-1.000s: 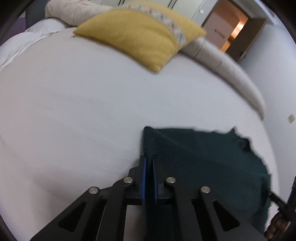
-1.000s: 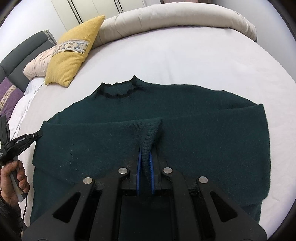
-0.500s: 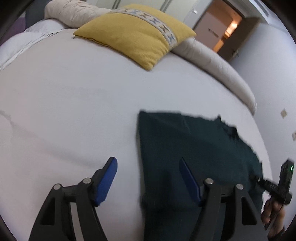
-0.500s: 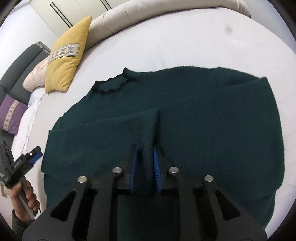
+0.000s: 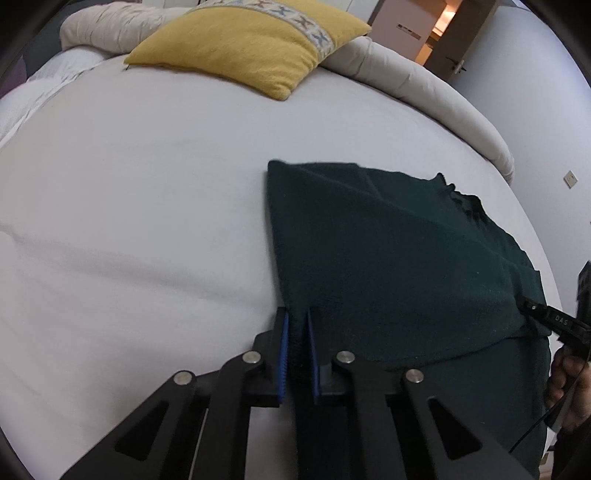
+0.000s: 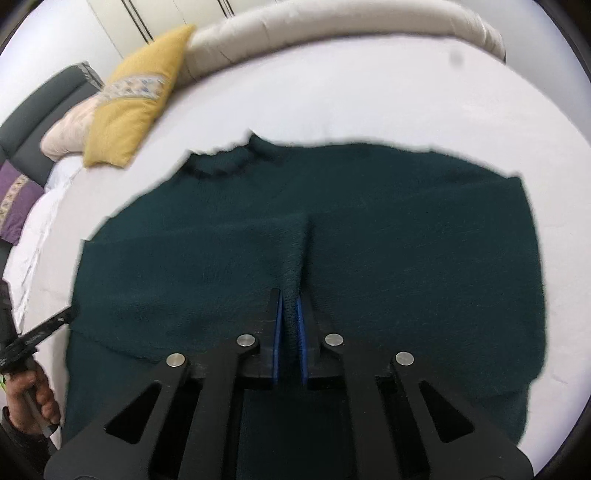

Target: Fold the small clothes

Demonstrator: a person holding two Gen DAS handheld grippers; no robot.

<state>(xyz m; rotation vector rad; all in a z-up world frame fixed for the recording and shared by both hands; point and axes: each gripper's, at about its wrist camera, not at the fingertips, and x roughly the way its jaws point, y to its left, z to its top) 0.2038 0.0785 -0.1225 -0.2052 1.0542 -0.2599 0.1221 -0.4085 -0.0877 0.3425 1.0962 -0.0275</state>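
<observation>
A dark green knit sweater [image 6: 369,229] lies flat on the white bed, neck hole toward the pillows, with a sleeve folded across its body. My right gripper [image 6: 290,295] is shut on a pinched ridge of the sweater near its middle. In the left wrist view the sweater [image 5: 388,251] fills the right half. My left gripper [image 5: 296,317] is shut on the sweater's left folded edge, low against the bed. The right gripper's tip [image 5: 546,319] shows at the sweater's far edge, and the left gripper's tip [image 6: 48,325] shows at the left.
A yellow cushion [image 5: 255,48] and a long beige bolster [image 5: 436,96] lie at the head of the white bed [image 5: 129,192]. A purple cushion [image 6: 16,206] and a dark headboard [image 6: 40,118] sit to the left. An open doorway [image 5: 443,26] is beyond.
My left gripper let go of the sweater's edge, opened wide, then closed on the edge again. My right gripper kept its hold and moved forward a little over the sweater.
</observation>
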